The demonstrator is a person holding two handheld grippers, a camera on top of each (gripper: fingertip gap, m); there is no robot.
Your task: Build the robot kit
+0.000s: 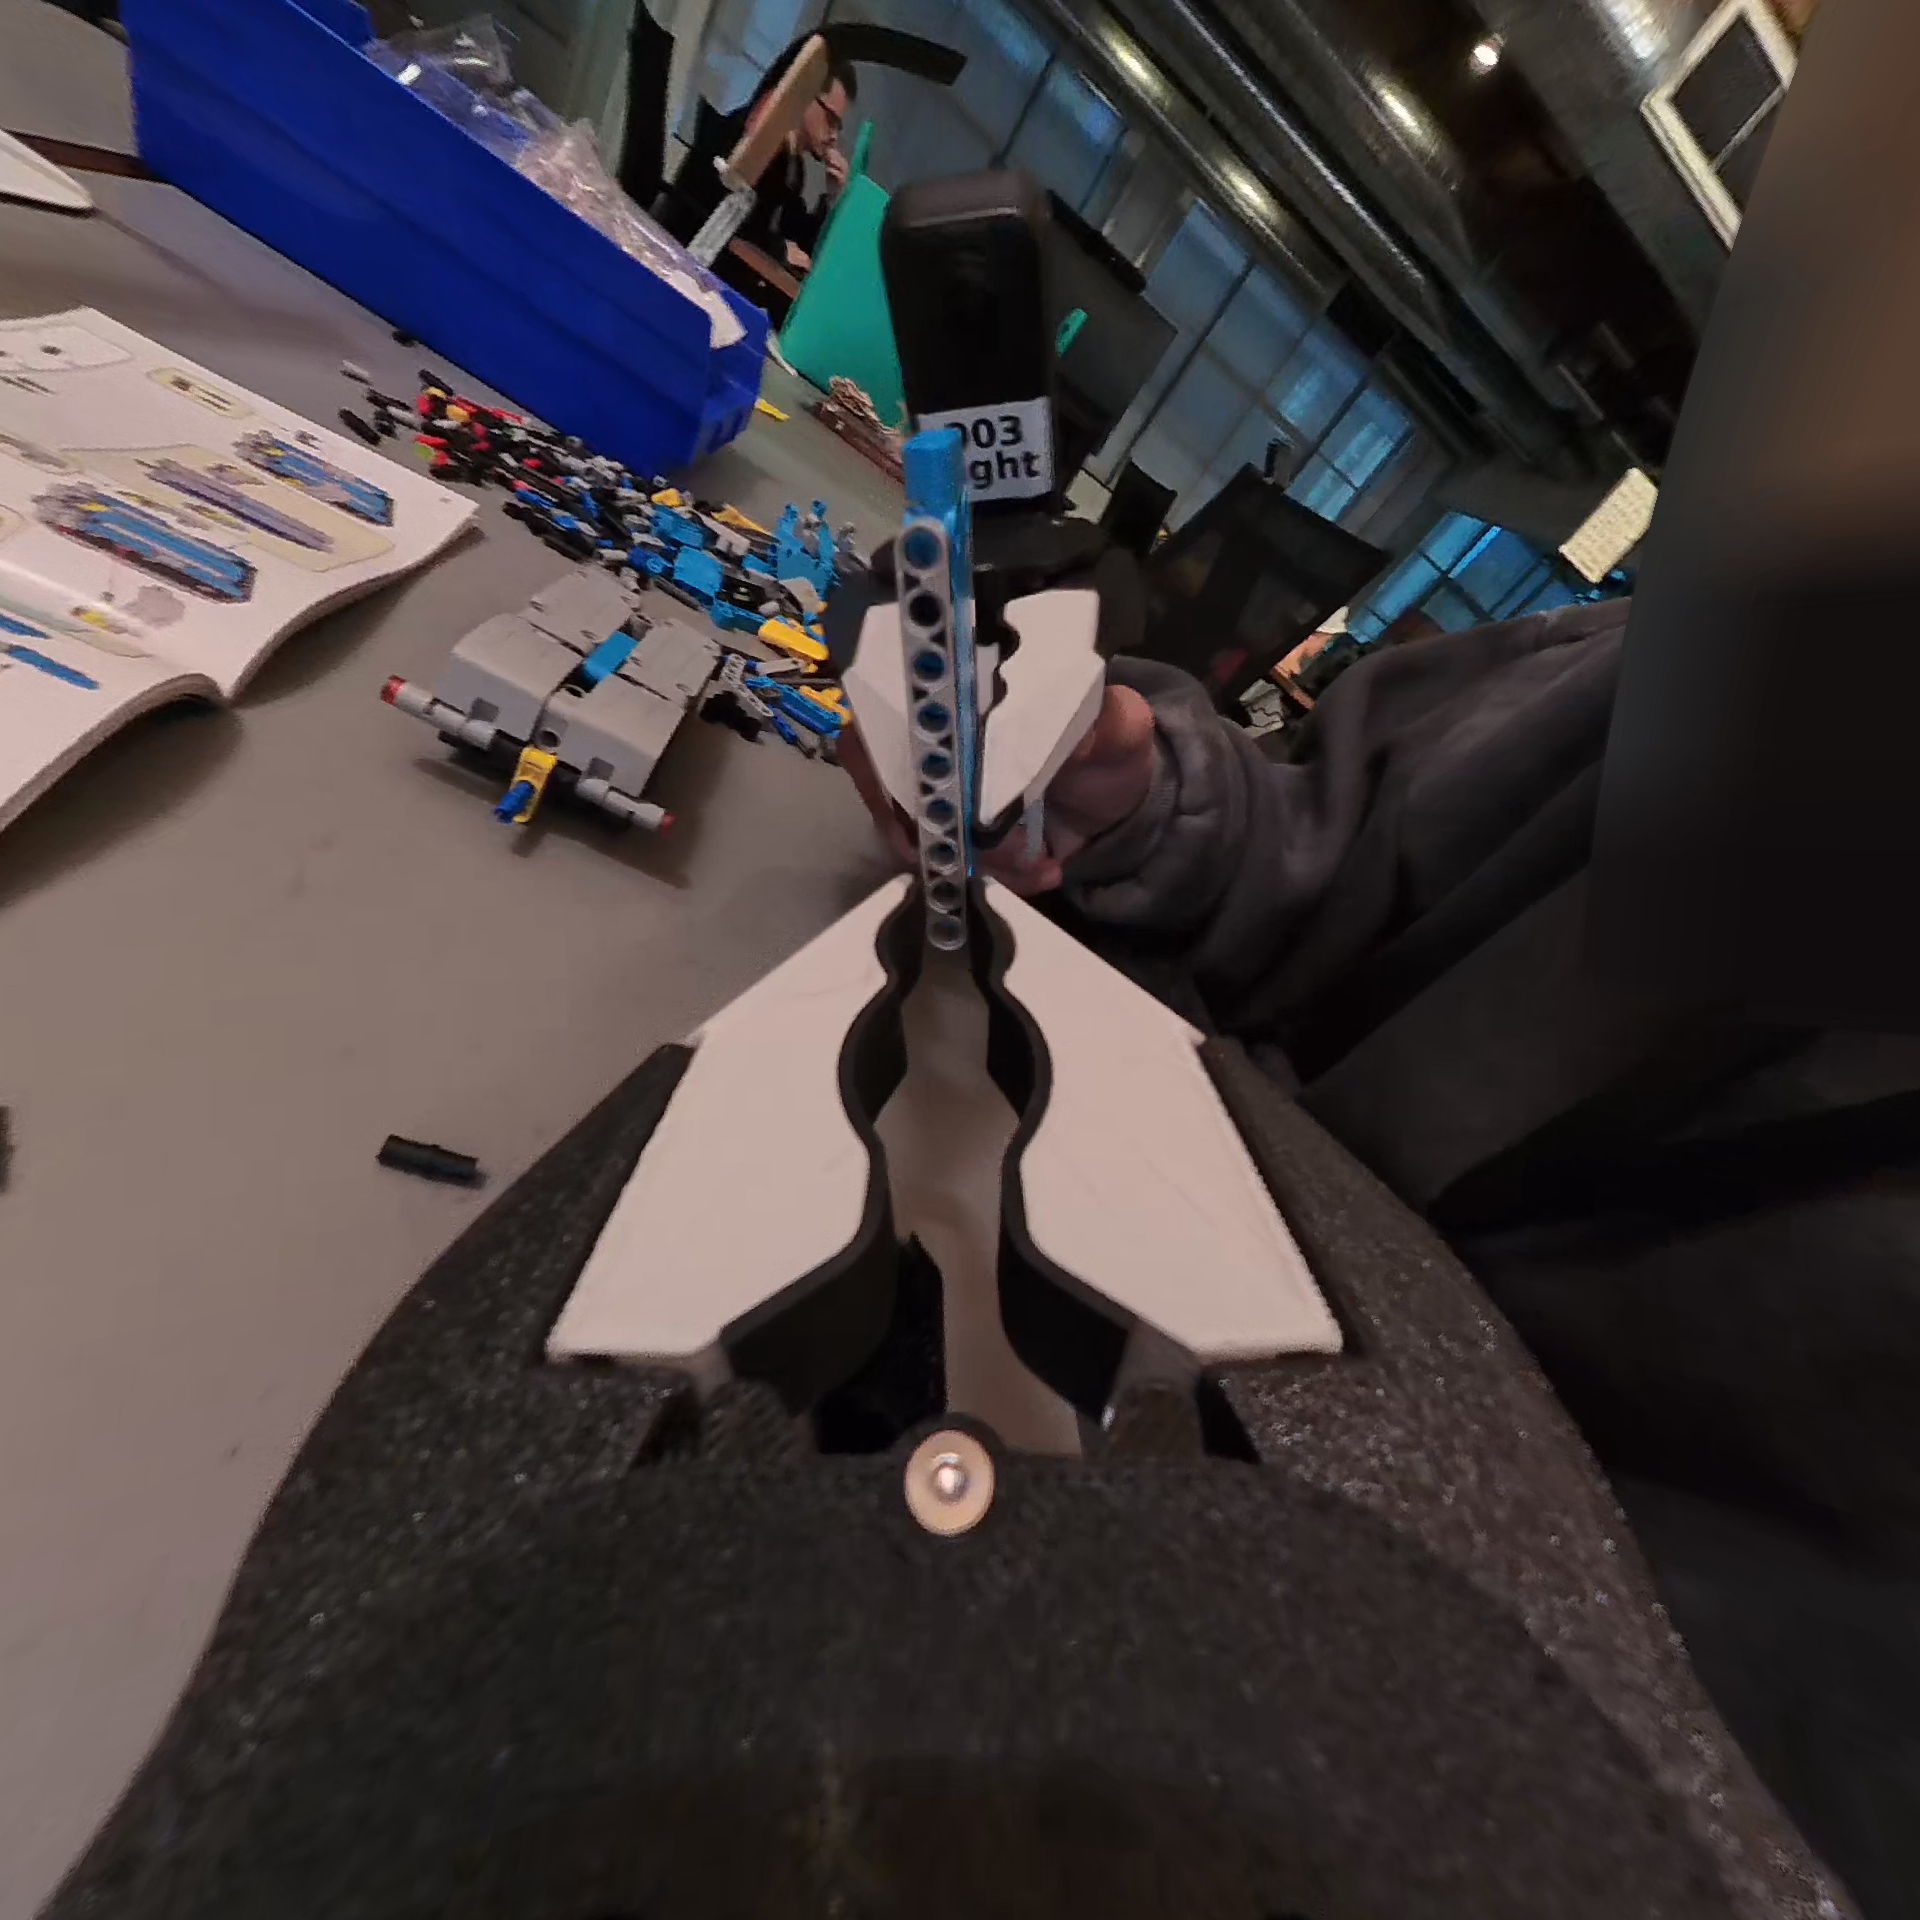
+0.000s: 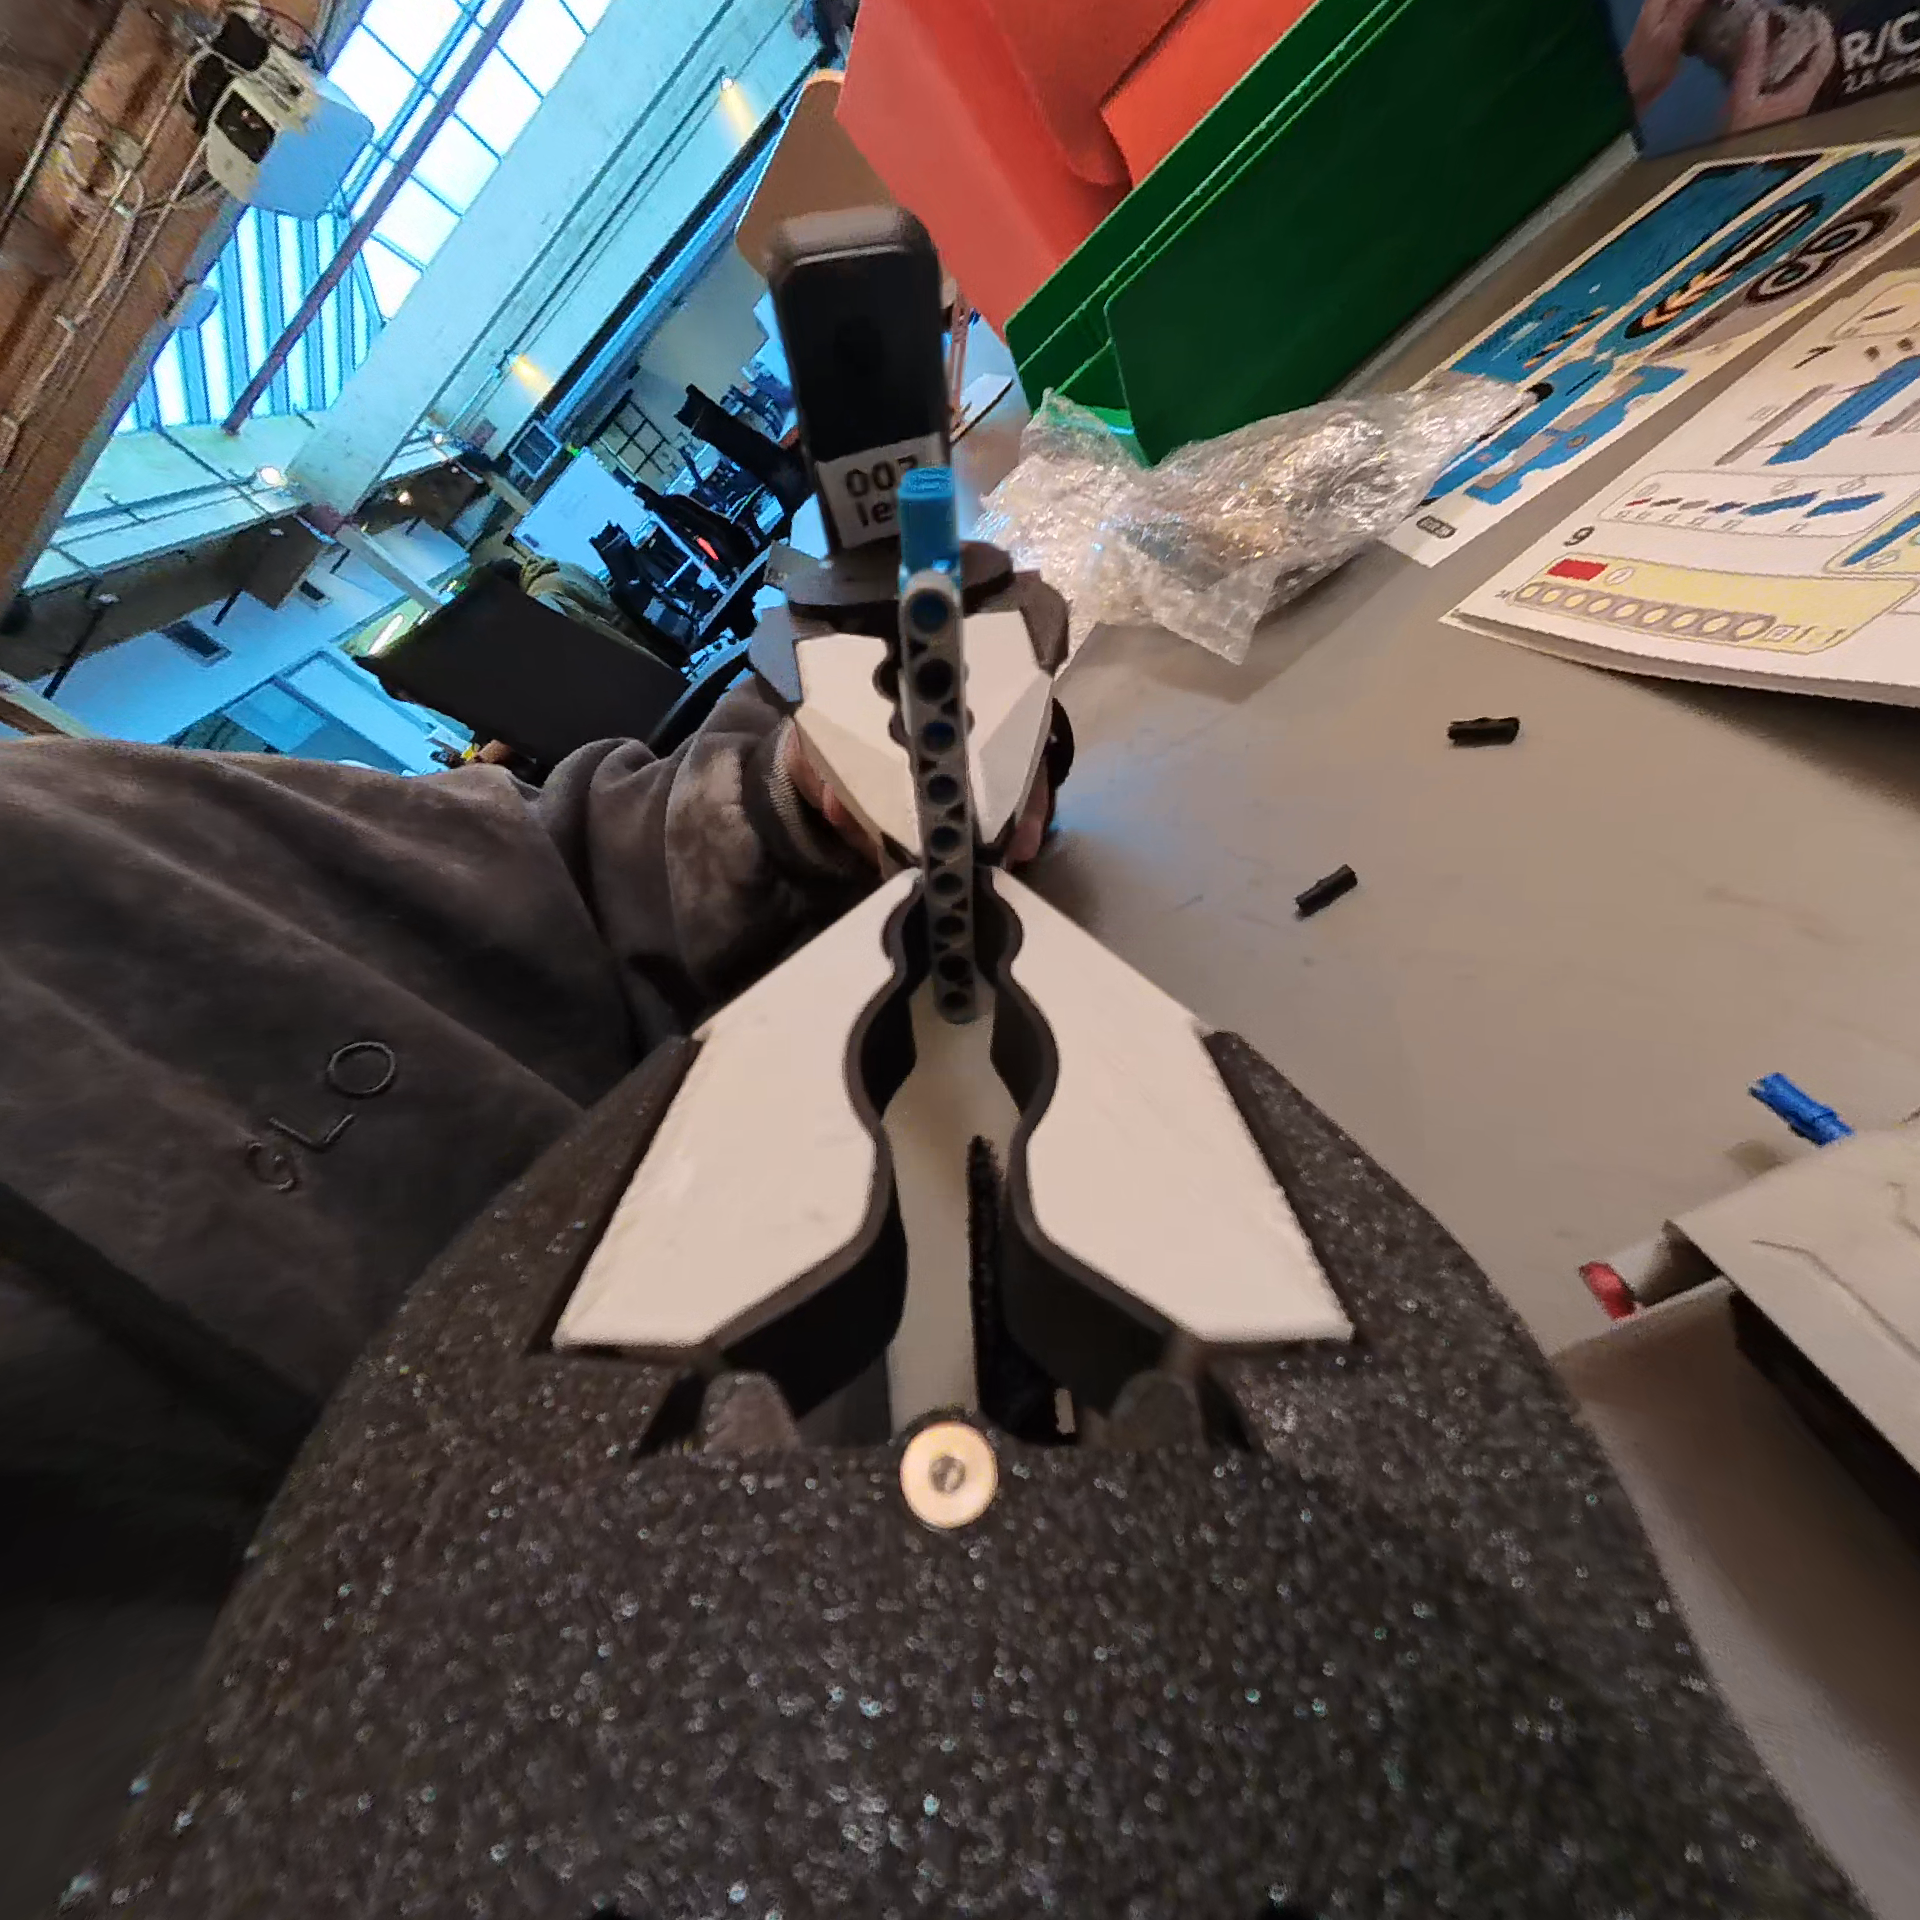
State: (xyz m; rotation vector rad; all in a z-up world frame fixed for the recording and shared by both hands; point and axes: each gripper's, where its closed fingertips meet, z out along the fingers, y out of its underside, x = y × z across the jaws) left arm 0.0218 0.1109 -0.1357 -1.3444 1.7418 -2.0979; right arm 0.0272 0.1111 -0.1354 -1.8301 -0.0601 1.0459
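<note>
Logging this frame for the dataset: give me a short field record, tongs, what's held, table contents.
left tongs: shut on beam
right tongs: shut on beam
beam: long grey holed piece, blue pins, blue part at far end, held between both tongs above table
table: booklet, grey model, loose parts pile, blue bin

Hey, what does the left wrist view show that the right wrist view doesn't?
Only the left wrist view shows the blue bin, the pile of loose bricks and the grey brick-built model. Only the right wrist view shows the green bins, the orange box and the crumpled plastic bag. Both show the grey holed beam, clamped by the left gripper and the right gripper facing each other.
</note>
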